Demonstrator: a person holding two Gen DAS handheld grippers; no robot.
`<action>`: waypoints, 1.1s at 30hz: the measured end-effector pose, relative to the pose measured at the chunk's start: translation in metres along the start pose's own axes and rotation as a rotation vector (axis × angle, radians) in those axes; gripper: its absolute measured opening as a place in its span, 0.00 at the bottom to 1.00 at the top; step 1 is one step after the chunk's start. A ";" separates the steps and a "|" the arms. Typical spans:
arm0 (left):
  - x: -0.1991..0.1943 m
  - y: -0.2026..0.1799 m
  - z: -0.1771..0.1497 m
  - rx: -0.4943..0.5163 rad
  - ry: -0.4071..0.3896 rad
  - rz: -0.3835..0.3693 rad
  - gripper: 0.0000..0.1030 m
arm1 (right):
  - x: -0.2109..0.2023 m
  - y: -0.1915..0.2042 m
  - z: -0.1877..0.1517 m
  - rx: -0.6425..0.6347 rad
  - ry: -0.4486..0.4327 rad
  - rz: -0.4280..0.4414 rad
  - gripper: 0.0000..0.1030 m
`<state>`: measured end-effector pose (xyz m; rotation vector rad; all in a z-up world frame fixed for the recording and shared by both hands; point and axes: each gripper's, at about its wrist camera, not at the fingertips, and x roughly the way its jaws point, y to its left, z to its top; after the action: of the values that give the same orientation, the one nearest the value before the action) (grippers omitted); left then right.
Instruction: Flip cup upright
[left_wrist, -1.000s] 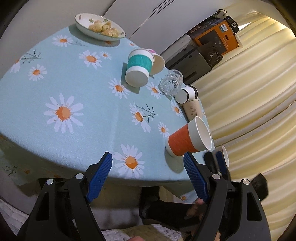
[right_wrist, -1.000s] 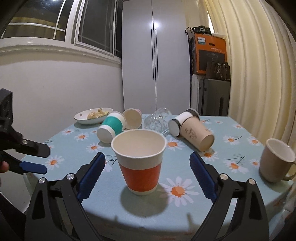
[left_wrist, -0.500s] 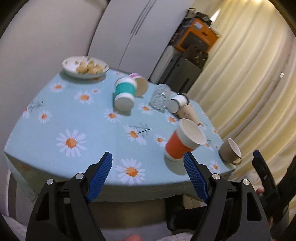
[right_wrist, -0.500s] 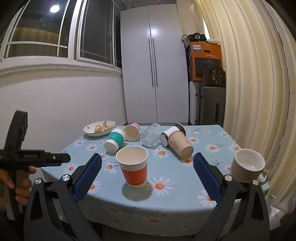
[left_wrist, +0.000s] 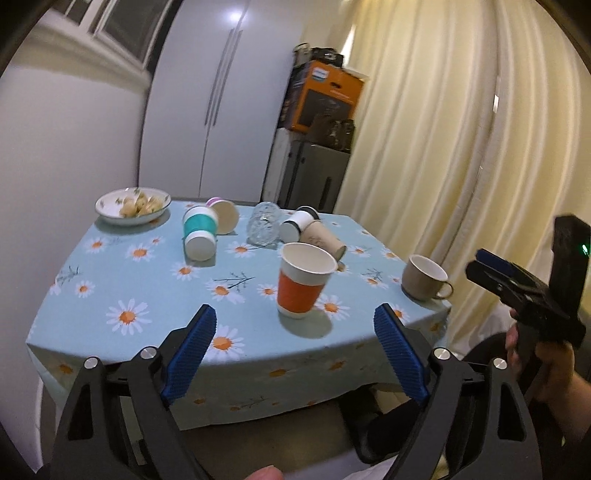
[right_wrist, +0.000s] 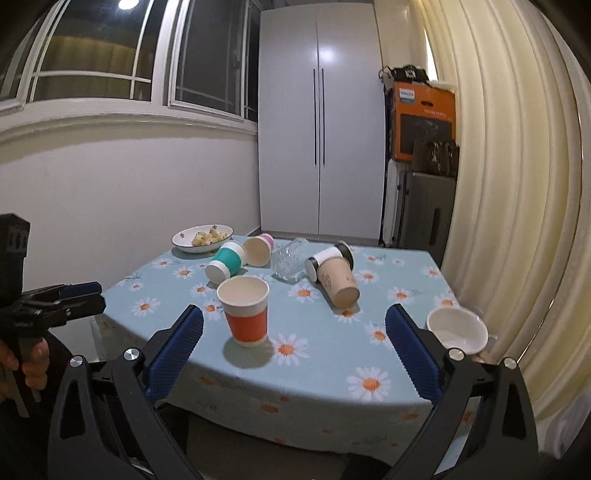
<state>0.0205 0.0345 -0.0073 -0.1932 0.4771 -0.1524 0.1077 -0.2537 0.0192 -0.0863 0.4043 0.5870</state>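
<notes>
1. The orange cup (left_wrist: 304, 282) (right_wrist: 245, 310) stands upright near the front edge of the tabletop (left_wrist: 147, 280) (right_wrist: 399, 317), mouth up, with only its pale inner wall on show; its floor cannot be seen.
2. The left gripper (left_wrist: 295, 354) hangs off the front of the tabletop with its jaws spread wide and nothing between them. In the right wrist view that same gripper (right_wrist: 79, 295) appears side-on at the left edge, where the gap cannot be judged.
3. The right gripper (right_wrist: 295, 354) is likewise released, jaws wide apart and clear of the cup. In the left wrist view it (left_wrist: 495, 269) is seen side-on and partly cut off by the frame.
4. A beige mug (left_wrist: 424, 277) (right_wrist: 456, 328) sits upright at the right front corner; its inside looks bare white.
5. Behind the orange cup lie tipped cups: a teal-banded cup (left_wrist: 199, 236) (right_wrist: 227, 264), a pink-rimmed cup (left_wrist: 223, 218) (right_wrist: 258, 249), a tan cup (left_wrist: 323, 242) (right_wrist: 338, 284) and a white cup with a dark end (left_wrist: 299, 223) (right_wrist: 328, 256) touching it.
6. A clear glass (left_wrist: 264, 223) (right_wrist: 290, 264) lies among them; its contents cannot be made out.
7. A bowl (left_wrist: 110, 210) (right_wrist: 183, 240) at the far left holds pale lumps of food too small to identify.
</notes>
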 end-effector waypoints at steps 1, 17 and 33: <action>-0.002 -0.003 -0.001 0.010 -0.002 -0.002 0.87 | -0.001 -0.002 -0.003 0.001 0.005 0.003 0.95; -0.017 -0.029 -0.022 0.071 -0.021 0.065 0.94 | -0.008 0.000 -0.018 -0.005 0.039 -0.034 0.95; -0.008 -0.026 -0.022 0.066 0.009 0.087 0.94 | 0.002 0.003 -0.019 -0.024 0.066 -0.042 0.95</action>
<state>0.0008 0.0074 -0.0169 -0.1069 0.4878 -0.0835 0.1008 -0.2537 0.0013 -0.1374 0.4585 0.5493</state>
